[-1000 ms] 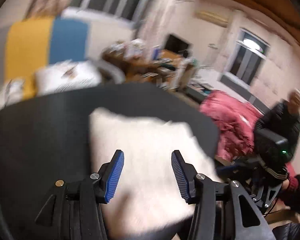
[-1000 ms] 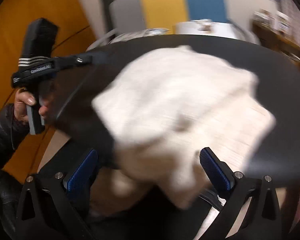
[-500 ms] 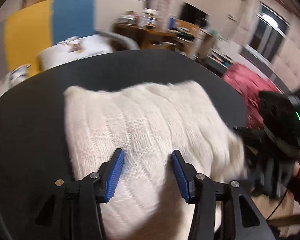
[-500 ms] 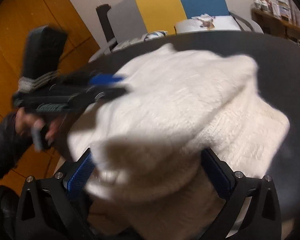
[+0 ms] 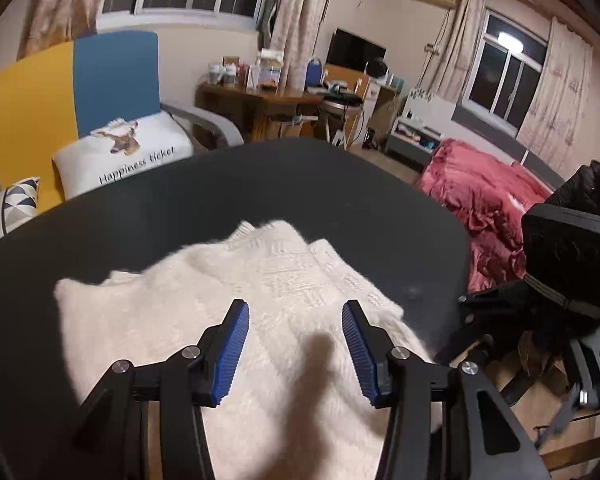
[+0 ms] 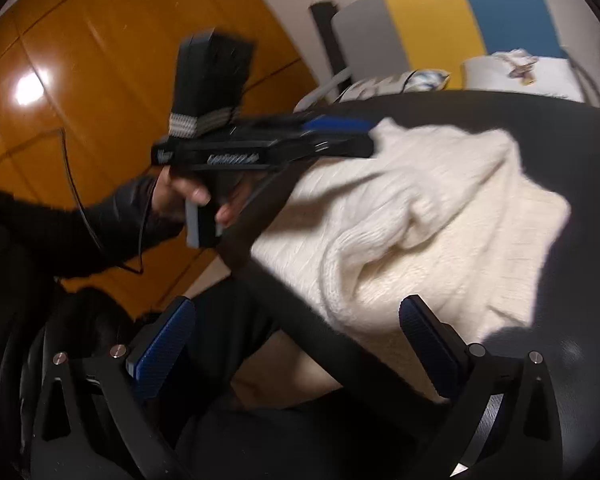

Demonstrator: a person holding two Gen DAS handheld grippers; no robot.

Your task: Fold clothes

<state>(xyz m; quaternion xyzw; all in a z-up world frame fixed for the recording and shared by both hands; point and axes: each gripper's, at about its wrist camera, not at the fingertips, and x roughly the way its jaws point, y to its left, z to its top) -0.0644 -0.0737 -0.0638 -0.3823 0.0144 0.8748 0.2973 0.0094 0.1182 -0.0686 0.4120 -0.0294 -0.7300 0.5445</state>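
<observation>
A white knitted sweater (image 5: 204, 320) lies bunched and partly folded on the round black table (image 5: 260, 184). My left gripper (image 5: 295, 308) hovers open just over the sweater's near part, blue pads apart, nothing clamped. In the right wrist view a hand (image 6: 188, 196) holds that left gripper (image 6: 340, 136), its tips at the sweater's (image 6: 440, 220) far left edge. My right gripper (image 6: 296, 344) stands wide open at the table's near rim, short of the sweater, with nothing between its pads. Its black body shows at the right of the left wrist view (image 5: 484, 308).
A sofa with a yellow and blue back (image 5: 76, 92) and a white printed pillow (image 5: 128, 156) stands behind the table. A red blanket (image 5: 484, 196) and a seated person (image 5: 596, 188) are at the right. Orange wooden doors (image 6: 80, 80) fill the left of the right wrist view.
The sweater, draped over my right gripper before, now lies on the table and that gripper has drawn back from it. My left gripper has moved across the sweater.
</observation>
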